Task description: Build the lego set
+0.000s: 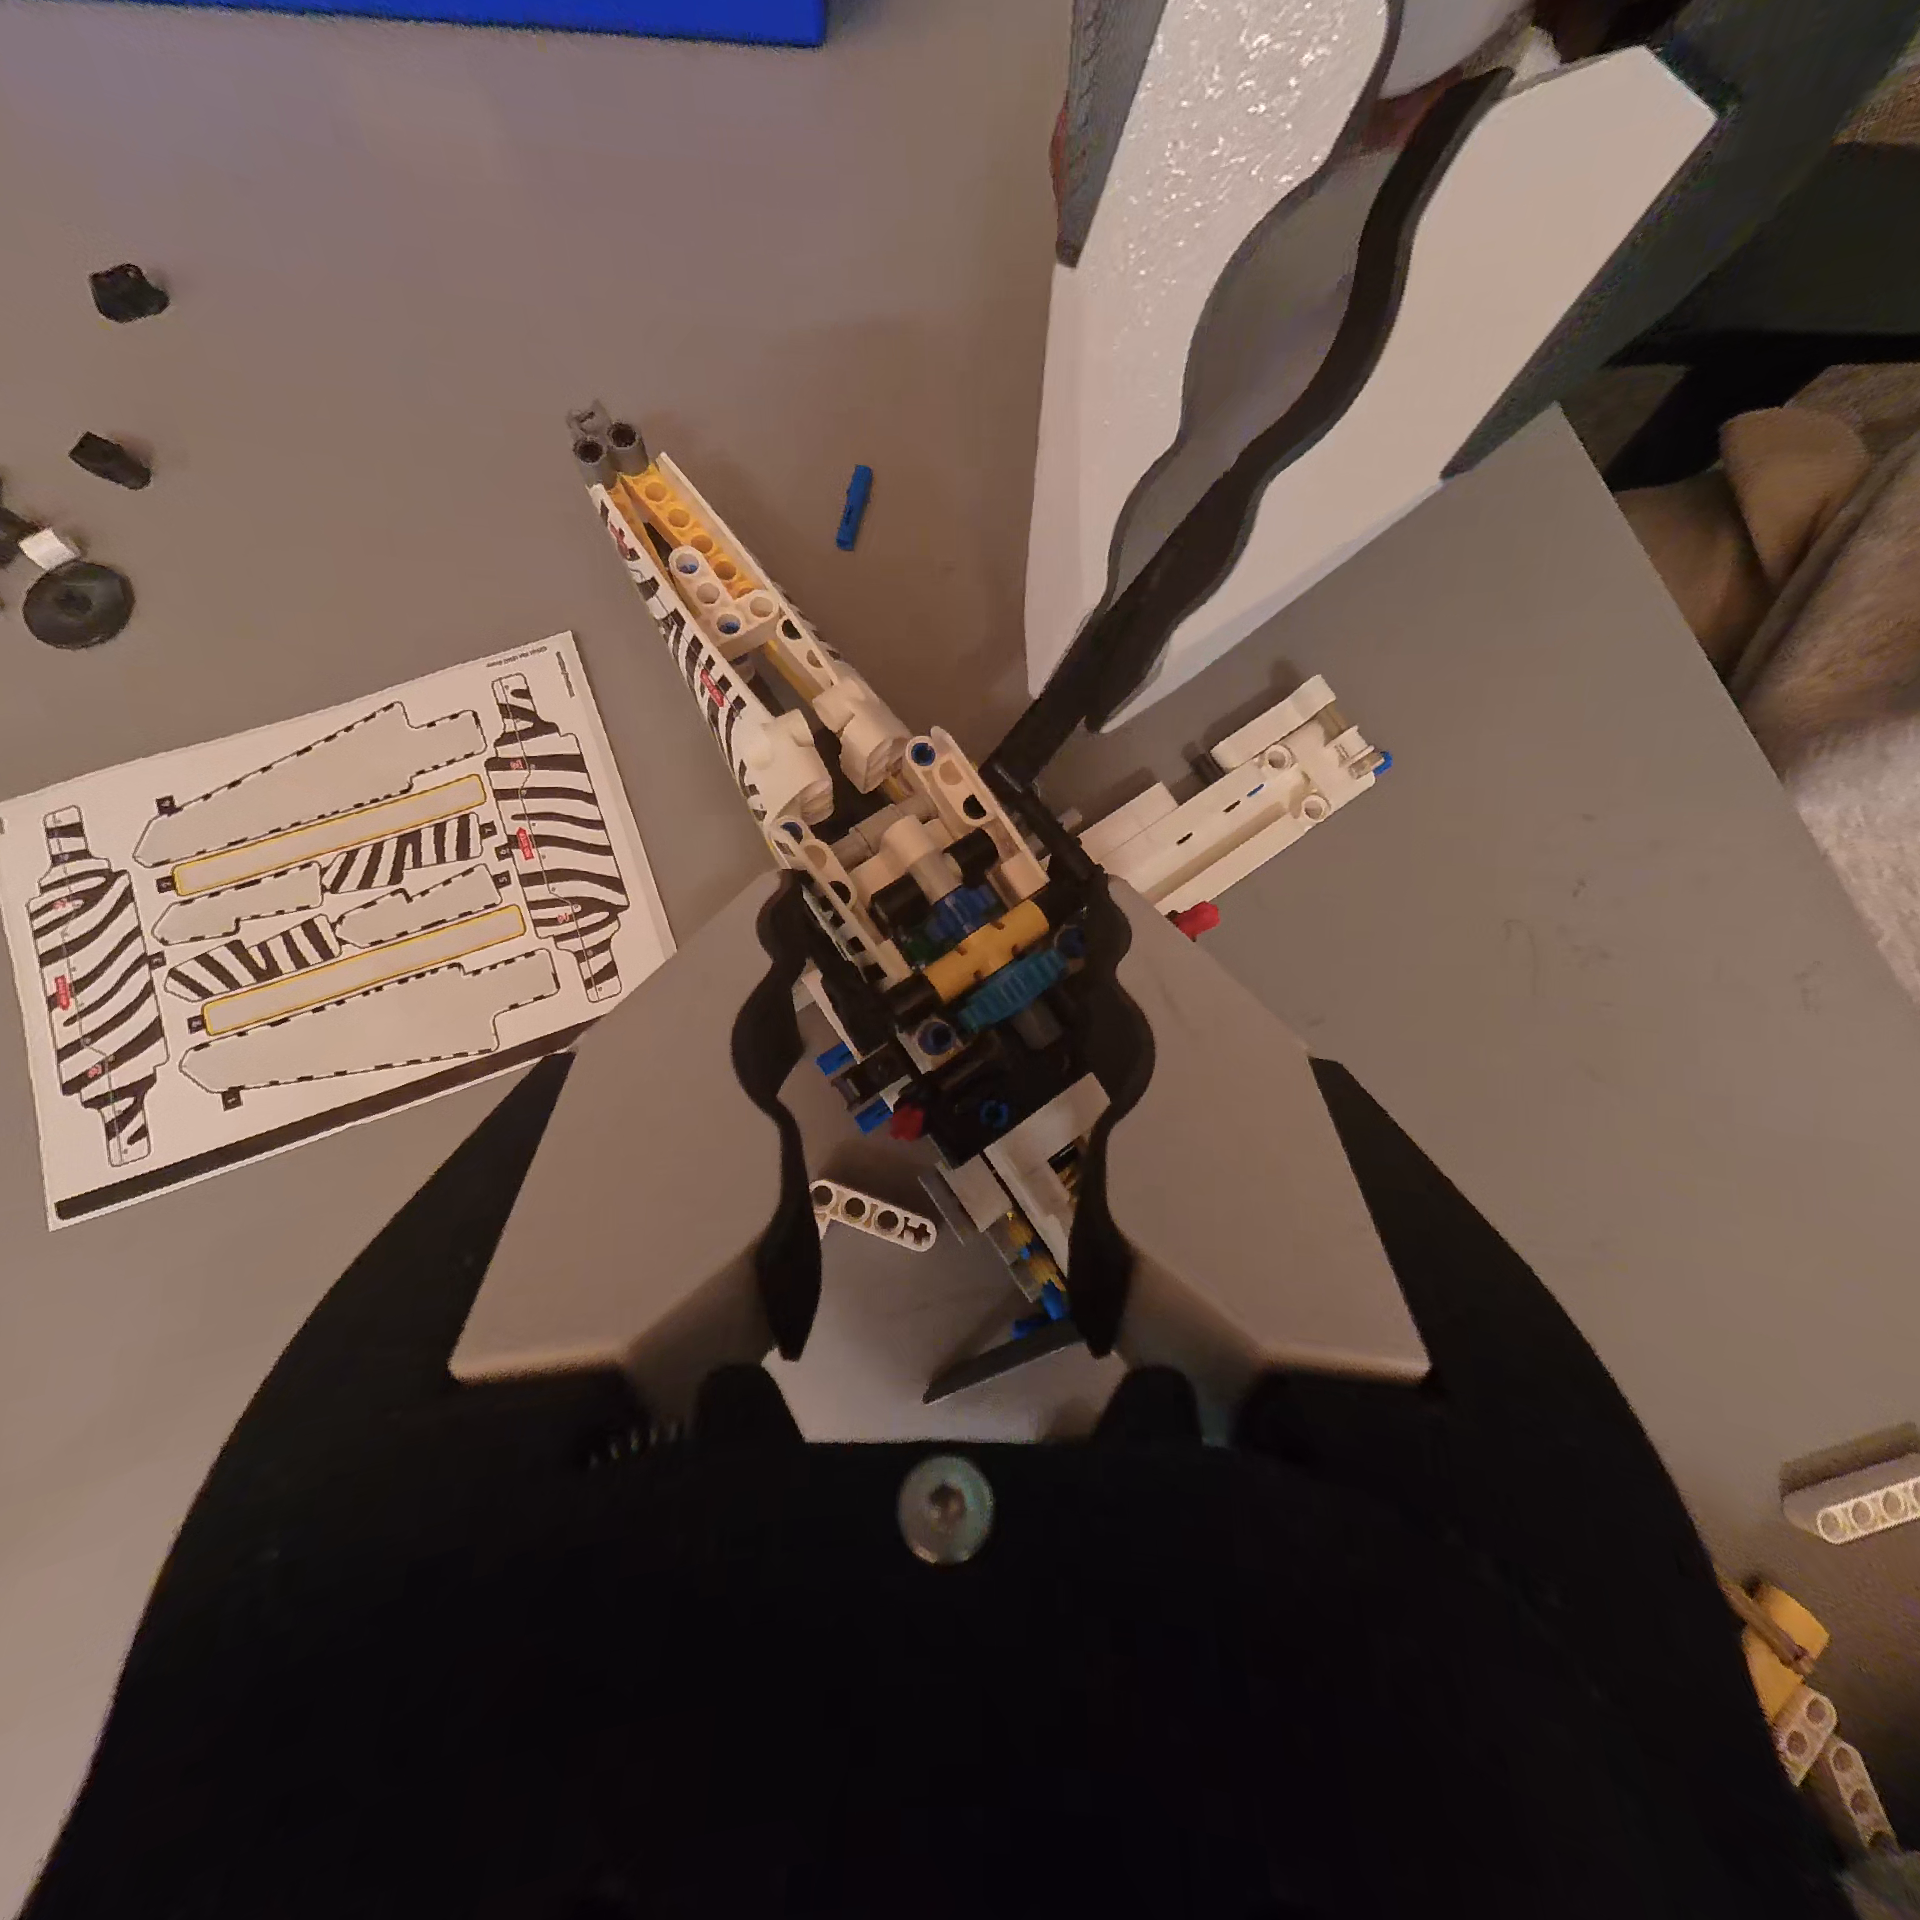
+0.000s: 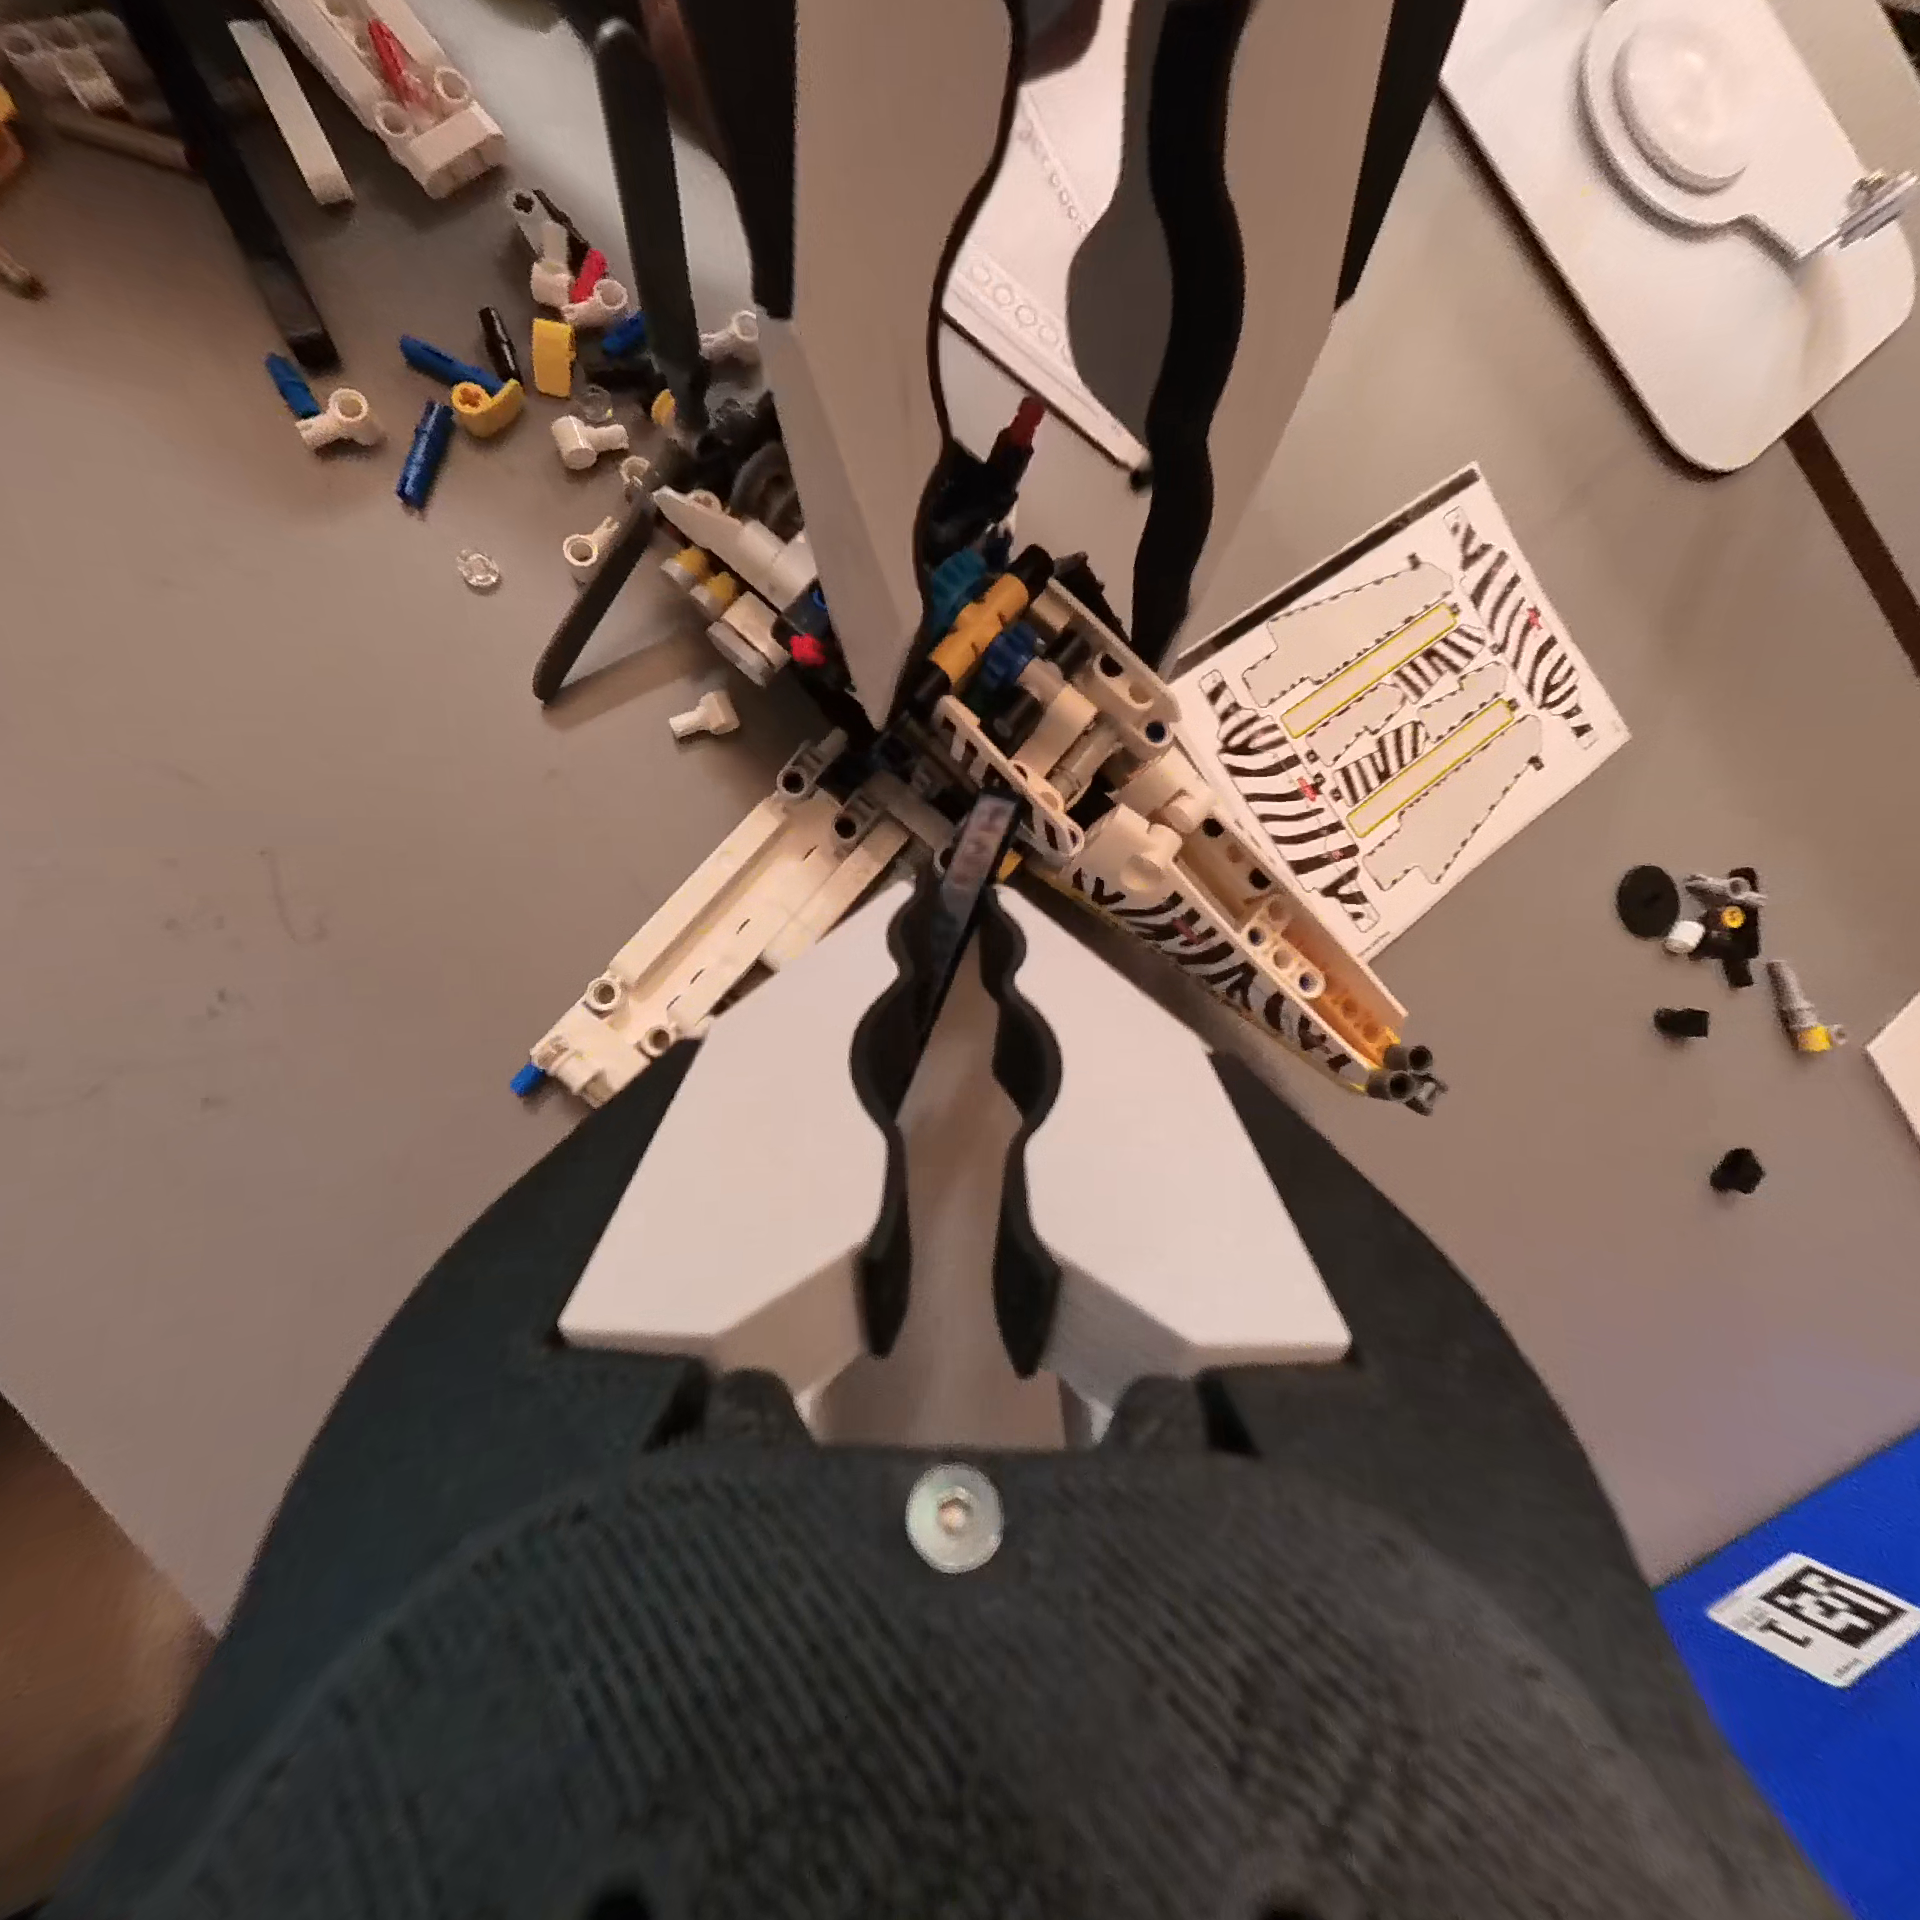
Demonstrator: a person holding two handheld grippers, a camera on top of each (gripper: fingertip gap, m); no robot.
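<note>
A partly built lego model (image 1: pixel 935 935), white with zebra stripes, yellow beams and blue gears, lies on the grey table (image 1: pixel 364 312). My left gripper (image 1: pixel 945 914) is shut on its middle, one pad on each side. The model also shows in the right wrist view (image 2: pixel 1039 727), where the left gripper (image 2: pixel 997 582) reaches in from the top. My right gripper (image 2: pixel 956 894) is shut on a long thin black piece (image 2: pixel 961 883) whose tip touches the model's centre. In the left wrist view the right gripper (image 1: pixel 1132 686) comes in from the upper right with that black piece (image 1: pixel 1049 717).
A zebra sticker sheet (image 1: pixel 312 914) lies left of the model. A blue pin (image 1: pixel 854 506), a short white beam (image 1: pixel 873 1210) and small black parts (image 1: pixel 78 603) lie nearby. Several loose pieces (image 2: pixel 468 384) are scattered beyond the model. The table edge (image 1: pixel 1662 582) is at right. Left and right tips are no more than a few centimetres apart. The blue pin (image 1: pixel 854 506) lies around 11 centimetres away from my right fingertips.
</note>
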